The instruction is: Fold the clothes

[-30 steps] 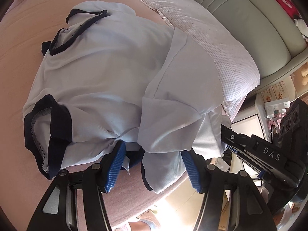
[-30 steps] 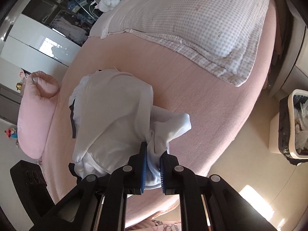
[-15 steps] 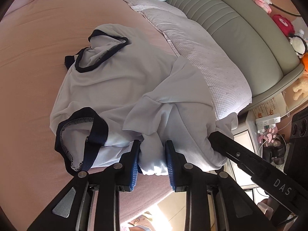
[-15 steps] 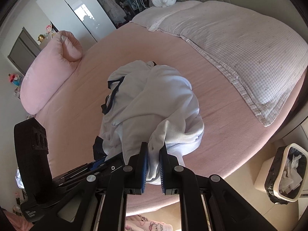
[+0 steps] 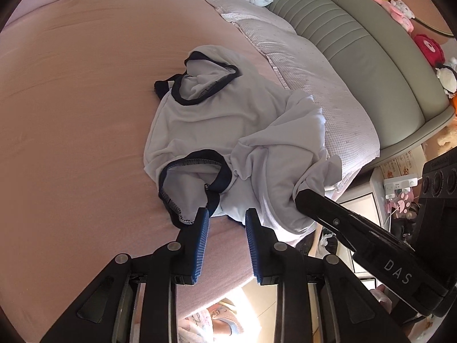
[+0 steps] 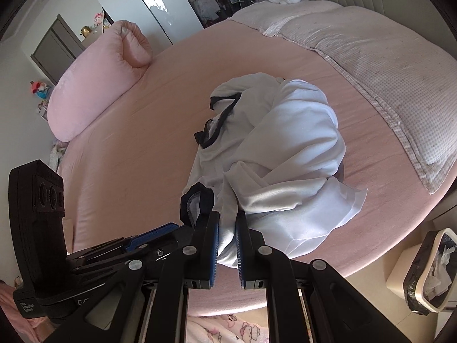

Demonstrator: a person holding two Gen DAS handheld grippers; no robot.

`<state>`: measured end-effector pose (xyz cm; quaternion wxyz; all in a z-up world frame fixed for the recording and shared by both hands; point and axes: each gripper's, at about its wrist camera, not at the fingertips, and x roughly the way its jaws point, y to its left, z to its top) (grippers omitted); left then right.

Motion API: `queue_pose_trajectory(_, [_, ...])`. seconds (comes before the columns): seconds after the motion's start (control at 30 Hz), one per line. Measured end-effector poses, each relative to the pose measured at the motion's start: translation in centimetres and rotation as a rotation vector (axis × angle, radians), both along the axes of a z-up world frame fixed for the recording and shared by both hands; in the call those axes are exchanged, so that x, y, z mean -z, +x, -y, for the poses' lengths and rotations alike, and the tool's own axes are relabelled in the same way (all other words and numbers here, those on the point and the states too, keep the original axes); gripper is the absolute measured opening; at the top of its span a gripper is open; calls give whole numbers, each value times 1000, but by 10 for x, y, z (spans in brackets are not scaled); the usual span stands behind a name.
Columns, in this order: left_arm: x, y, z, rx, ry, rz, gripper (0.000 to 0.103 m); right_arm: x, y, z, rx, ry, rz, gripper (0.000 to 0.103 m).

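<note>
The pale grey-white short-sleeved shirt with dark navy trim is lying bunched on the round pink bed, near its front edge, with the navy-edged neckline facing away and one navy-cuffed sleeve opening turned toward the camera.

The left tongs are sitting at the shirt's near edge. A second ago they were standing wide around the hem; they then closed sharply on a fold of cloth and have just been easing open slightly. Now the blue ribbed pads are standing apart with only pink sheet between most of their length, and the cloth is merely meeting the tips, so the left tongs are reading as released, or at best barely nipping the hem at the tips.

The right tongs are clenched on a gathered fold of the shirt's white fabric, which is running down between the pads. This grip has been holding throughout, while both wrists have been pulling back from the bed and the shirt has been dragging into a tighter heap.

For the fold, this likely means only one corner is being controlled. With the left side slipping free, the shirt would be hanging from a single point and twisting rather than spreading flat, so the left tongs probably need to re-grip the hem or sleeve edge first.

A pink-and-white checked quilt is lying beyond the shirt.
</note>
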<state>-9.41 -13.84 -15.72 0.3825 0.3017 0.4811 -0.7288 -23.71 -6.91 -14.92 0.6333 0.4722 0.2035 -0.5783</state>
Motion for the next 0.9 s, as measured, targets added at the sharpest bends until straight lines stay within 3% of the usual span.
queue_pose_trajectory(0.03, [0, 3, 0, -4, 9, 3, 26, 1, 0, 0, 0, -1, 19, 9])
queue_pose_trajectory(0.17, [-6, 15, -4, -8, 15, 4, 50, 7, 3, -2, -26, 42, 83, 10])
queue_pose_trajectory(0.3, [-16, 16, -4, -9, 23, 0, 58, 1, 15, -4, -70, 54, -41, 12])
queue_pose_trajectory(0.37, [-20, 12, -3, -2, 28, -15, 62, -1, 16, -5, -81, 41, -53, 12])
queue_pose_trajectory(0.63, [-31, -11, -7, 70, 5, 62, 63, -16, 3, -22, -70, 86, 12, 12])
queue_pose_trajectory(0.77, [-32, -22, -8, 83, 5, 80, 66, -31, -16, -39, -43, 88, 57, 48])
queue_pose_trajectory(0.9, [-28, -40, -10, 116, 19, 103, 73, -40, -42, -55, 17, 72, 104, 54])
